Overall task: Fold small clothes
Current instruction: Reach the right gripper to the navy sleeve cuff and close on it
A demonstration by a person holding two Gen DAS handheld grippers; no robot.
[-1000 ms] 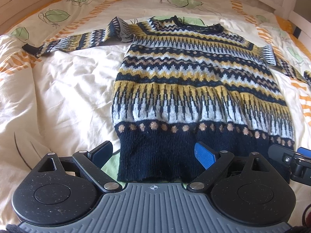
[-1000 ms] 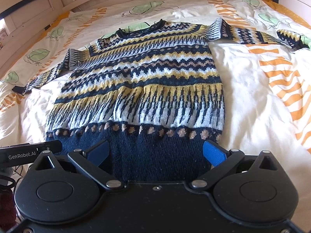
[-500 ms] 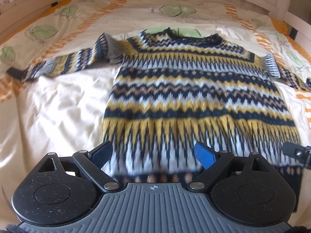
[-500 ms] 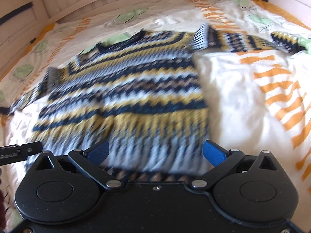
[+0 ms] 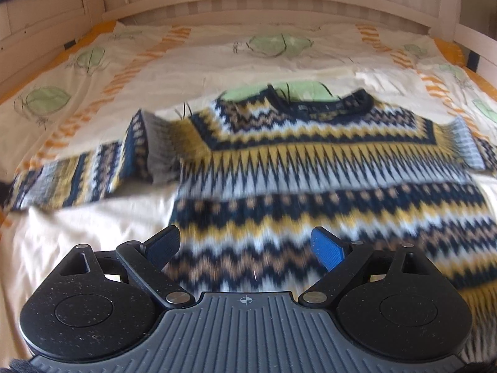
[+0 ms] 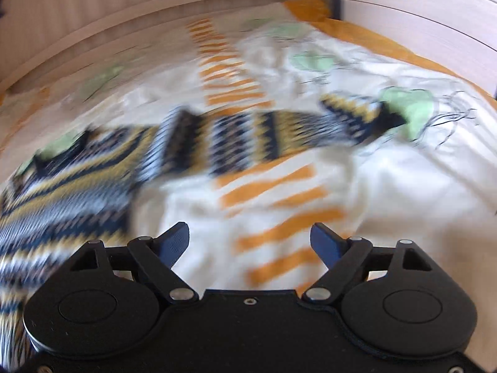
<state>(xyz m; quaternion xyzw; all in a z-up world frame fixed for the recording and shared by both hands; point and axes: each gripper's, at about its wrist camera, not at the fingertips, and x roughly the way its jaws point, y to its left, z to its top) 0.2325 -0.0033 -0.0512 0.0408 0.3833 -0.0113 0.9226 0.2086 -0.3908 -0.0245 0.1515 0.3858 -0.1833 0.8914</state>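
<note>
A knitted sweater [image 5: 326, 168] in navy, yellow, white and tan zigzag bands lies flat on the bed, neck toward the headboard. Its left sleeve [image 5: 77, 177] stretches out to the left. My left gripper [image 5: 247, 247] hovers open over the sweater's middle with nothing between its blue pads. In the right wrist view the sweater's body [image 6: 62, 192] is at the left and its right sleeve [image 6: 279, 133] runs out to the right. My right gripper [image 6: 250, 242] is over bare sheet beside the sweater, its jaws closing with nothing between them.
The bed sheet [image 5: 93, 223] is cream with orange stripes and green leaf prints. A wooden headboard [image 5: 264, 9] and side rails [image 6: 419, 31] bound the bed. Wrinkled sheet [image 6: 388, 192] lies to the right of the sleeve.
Both grippers have moved up the sweater from its hem toward the shoulders. The right one has also swung right, off the body and toward the right sleeve, and its jaws have narrowed a little.
</note>
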